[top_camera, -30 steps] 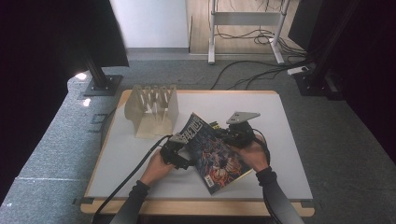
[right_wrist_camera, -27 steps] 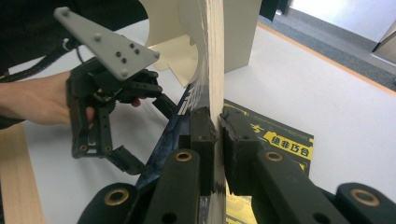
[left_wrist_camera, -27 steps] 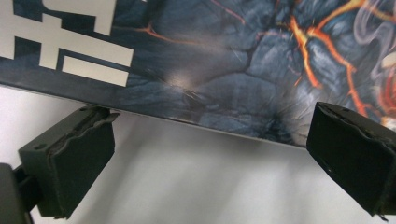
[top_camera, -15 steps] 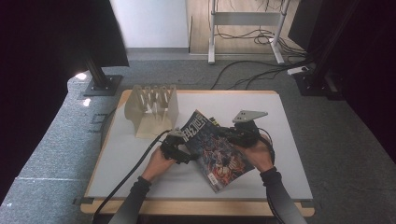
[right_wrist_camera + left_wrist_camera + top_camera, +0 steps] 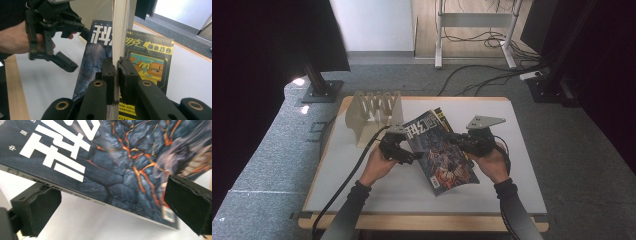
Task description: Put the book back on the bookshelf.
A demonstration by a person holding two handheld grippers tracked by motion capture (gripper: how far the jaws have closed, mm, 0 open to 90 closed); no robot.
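Note:
A magazine (image 5: 442,152) with a dark lava cover and white characters is held tilted above the white table (image 5: 522,165). My right gripper (image 5: 468,141) is shut on its page edge; in the right gripper view the jaws pinch the pale edge of the magazine (image 5: 117,50). My left gripper (image 5: 401,148) is open at the spine side. In the left gripper view its two pads (image 5: 37,211) stand wide apart with the magazine (image 5: 112,162) across the gap. The left gripper (image 5: 76,47) appears open in the right gripper view too.
A pale wooden slotted rack (image 5: 373,112) stands at the table's back left, just beyond the left gripper. A black cable (image 5: 347,180) trails from the left gripper off the front edge. Dark stands and floor cables lie beyond the table.
Both hands and the magazine have shifted a little away from the person, toward the rack. The right gripper's hold stays the same and the left stays open.

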